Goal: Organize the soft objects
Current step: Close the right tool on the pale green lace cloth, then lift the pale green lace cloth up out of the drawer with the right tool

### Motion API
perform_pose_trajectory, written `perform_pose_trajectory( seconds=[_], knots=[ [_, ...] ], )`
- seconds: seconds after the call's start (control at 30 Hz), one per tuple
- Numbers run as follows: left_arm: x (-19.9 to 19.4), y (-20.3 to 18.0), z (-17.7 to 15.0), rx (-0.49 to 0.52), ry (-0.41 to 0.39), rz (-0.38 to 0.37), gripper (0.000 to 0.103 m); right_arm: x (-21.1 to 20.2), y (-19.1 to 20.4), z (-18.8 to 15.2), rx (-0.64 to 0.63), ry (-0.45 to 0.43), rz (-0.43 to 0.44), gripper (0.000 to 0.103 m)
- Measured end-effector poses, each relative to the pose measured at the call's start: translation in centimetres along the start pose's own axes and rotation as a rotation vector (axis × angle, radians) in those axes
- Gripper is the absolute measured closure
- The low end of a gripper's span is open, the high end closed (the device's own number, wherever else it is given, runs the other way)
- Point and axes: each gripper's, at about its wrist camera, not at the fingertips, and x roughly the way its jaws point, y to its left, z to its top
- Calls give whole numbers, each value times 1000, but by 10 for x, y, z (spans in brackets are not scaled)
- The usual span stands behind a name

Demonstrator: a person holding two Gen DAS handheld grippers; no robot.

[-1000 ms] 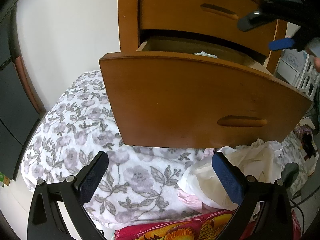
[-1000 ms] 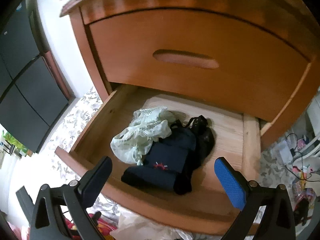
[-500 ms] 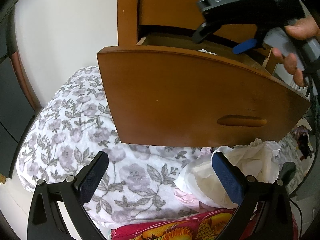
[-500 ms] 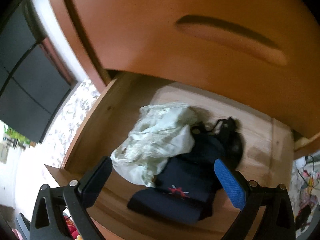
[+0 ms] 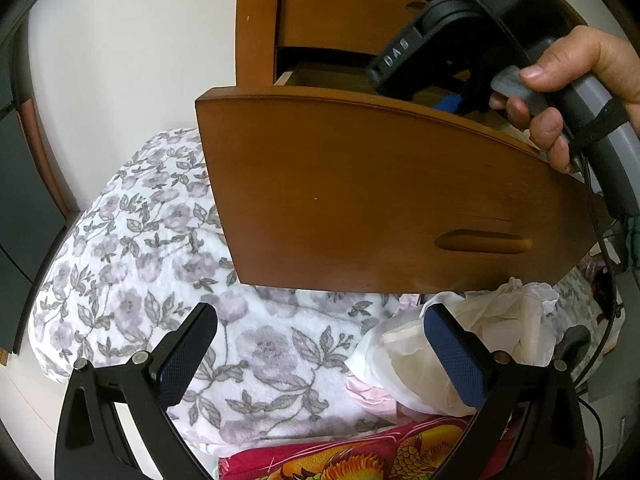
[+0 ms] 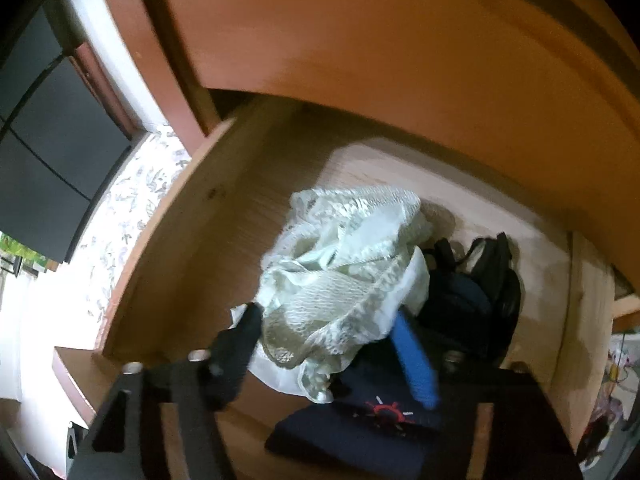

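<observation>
In the right wrist view the right gripper [image 6: 326, 330] is down inside the open drawer [image 6: 168, 248], its jaws about half open and just closing, with the pale lace garment [image 6: 344, 276] bunched between them; the black finger lies against the garment's left edge and the blue pad against its right, but the blur hides whether they press yet. The step in hand looks like taking the lace garment out of the drawer to sort it. The next move would call for closing fully on the lace alone and lifting it straight up, clear of the drawer front. The garment sits mid-drawer, half over a navy folded garment [image 6: 360, 428] that lies against the drawer's front edge; a black strappy item [image 6: 492, 276] lies just behind, toward the drawer's back right. Either could snag and come up with the lace. The closed upper drawer [image 6: 400, 60] overhangs the back and limits headroom. In the left wrist view the left gripper [image 5: 320, 356] hovers wide open and empty over the floral blanket [image 5: 140, 248], at whose near edge a red dragon-print cloth [image 5: 360, 460] peeks in, with a white crumpled cloth [image 5: 500, 328] just beside its right finger. Farther off, the drawer front fills the view, and the person's right hand [image 5: 568, 92] holds the other tool over the drawer's top edge
</observation>
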Motion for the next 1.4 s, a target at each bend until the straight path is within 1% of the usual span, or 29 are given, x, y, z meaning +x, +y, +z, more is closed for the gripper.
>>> perform_pose_trajectory(
  seconds=[0.03, 0.13, 0.17, 0.2, 0.23, 0.3, 0.5, 0.67, 0.97, 1.1, 1.23, 1.3, 1.4],
  knots=[
    [0, 0, 0, 0, 1, -1, 0, 1, -2, -1, 8, 5, 1, 56],
    [1, 0, 0, -2, 5, -2, 0, 0, -7, -3, 25, 6, 8, 77],
    [2, 0, 0, -3, 7, -3, 0, -2, -8, -4, 28, 0, 8, 81],
    [2, 0, 0, -5, 10, -3, 0, -4, -9, -5, 27, -7, 7, 88],
    [2, 1, -1, -5, 11, -3, 0, -6, -9, -6, 27, -15, 7, 92],
    [2, 0, -1, -5, 12, -2, 0, -11, -10, -8, 28, -27, 11, 94],
    [2, 0, -1, 0, 10, 7, 0, -30, -12, -18, 34, -70, 31, 96],
    [1, -4, -1, 13, 3, 27, 0, -55, -19, -25, 61, -133, 58, 96],
    [4, -9, -1, 43, 11, 56, 0, -96, -16, -43, 61, -257, 116, 96],
    [2, -13, -2, 56, 4, 72, 0, -104, -22, -48, 77, -273, 126, 96],
    [4, -17, -2, 72, 6, 102, 0, -109, -29, -54, 106, -291, 159, 96],
    [2, -19, -2, 75, -3, 104, 0, -116, -32, -58, 110, -302, 155, 96],
    [2, -23, -3, 99, -4, 118, 0, -134, -40, -67, 127, -342, 160, 96]
  ],
)
